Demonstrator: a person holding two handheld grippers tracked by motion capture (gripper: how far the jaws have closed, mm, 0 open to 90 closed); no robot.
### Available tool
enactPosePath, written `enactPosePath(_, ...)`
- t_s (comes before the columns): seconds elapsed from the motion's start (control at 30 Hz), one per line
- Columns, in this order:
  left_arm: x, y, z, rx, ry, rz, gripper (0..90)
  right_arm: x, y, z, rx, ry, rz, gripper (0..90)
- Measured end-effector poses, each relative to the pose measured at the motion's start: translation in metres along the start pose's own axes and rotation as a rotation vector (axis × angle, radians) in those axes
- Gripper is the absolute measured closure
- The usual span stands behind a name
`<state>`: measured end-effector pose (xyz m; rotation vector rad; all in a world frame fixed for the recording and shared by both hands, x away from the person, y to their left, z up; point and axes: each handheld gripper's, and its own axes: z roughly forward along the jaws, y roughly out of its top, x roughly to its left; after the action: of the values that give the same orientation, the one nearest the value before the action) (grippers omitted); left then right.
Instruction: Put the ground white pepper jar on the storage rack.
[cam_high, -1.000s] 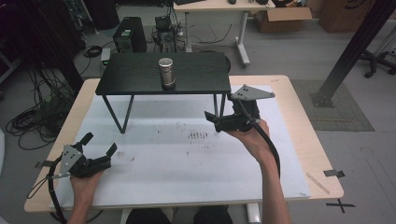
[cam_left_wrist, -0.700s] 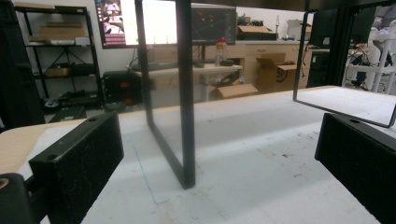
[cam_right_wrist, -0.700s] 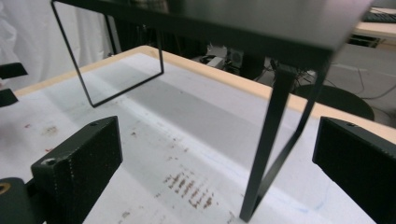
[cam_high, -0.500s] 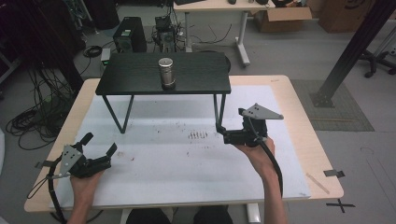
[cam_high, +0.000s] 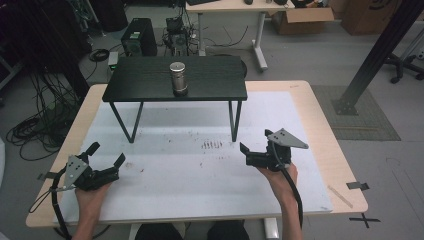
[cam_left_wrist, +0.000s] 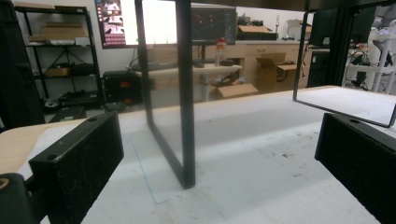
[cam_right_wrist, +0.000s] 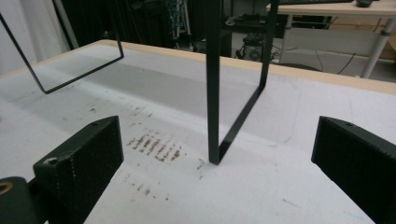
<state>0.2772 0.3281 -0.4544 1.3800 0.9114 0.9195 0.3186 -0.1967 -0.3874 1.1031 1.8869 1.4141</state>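
Observation:
A low black shelf (cam_high: 200, 85) on thin metal legs stands at the back of the white mat (cam_high: 165, 175). A metal cylinder (cam_high: 178, 77) stands upright on its top. My left gripper (cam_high: 107, 153) rests open near the front left of the mat, empty, with one shelf leg (cam_left_wrist: 184, 116) ahead between its pads (cam_left_wrist: 77, 163). My right gripper (cam_high: 245, 154) is open and empty at the front right, pointing left. The shelf's right front leg (cam_right_wrist: 214, 93) stands just beyond its fingers (cam_right_wrist: 355, 158).
Brown smudges (cam_high: 212, 145) mark the mat in front of the shelf. Wooden table edge (cam_high: 345, 165) borders the mat, with black tape (cam_high: 358, 185) at its right. Beyond the table are cables (cam_high: 35, 125), a computer case (cam_high: 140, 36) and a desk (cam_high: 235, 7).
My right gripper has drawn back from the shelf's right leg toward the front of the table. The left gripper has stayed where it was.

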Motion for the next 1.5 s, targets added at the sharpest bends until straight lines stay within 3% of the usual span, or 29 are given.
enactPosePath(0.2,0.000,0.000,0.000,0.000,0.000,0.002,1.5,-0.003,-0.018,-0.004,-0.019,-0.035,0.024,1.9)
enactPosePath(0.57,0.000,0.000,0.000,0.001,0.000,0.002,1.5,-0.003,-0.040,-0.012,-0.070,-0.114,0.020,1.9)
enactPosePath(0.93,0.000,0.000,0.000,0.001,0.000,0.000,1.6,0.000,-0.058,-0.019,-0.167,-0.203,-0.006,1.4)
enactPosePath(1.17,0.000,0.000,0.000,0.004,0.000,0.001,1.6,0.000,-0.065,-0.022,-0.236,-0.266,0.021,0.1)
enactPosePath(1.33,0.000,0.000,0.000,0.005,0.000,0.001,1.7,0.004,-0.072,-0.018,-0.217,-0.274,-0.003,0.1)
enactPosePath(1.5,0.000,0.000,0.000,0.005,0.000,0.001,1.8,0.006,-0.075,-0.021,-0.249,-0.285,-0.017,0.3)
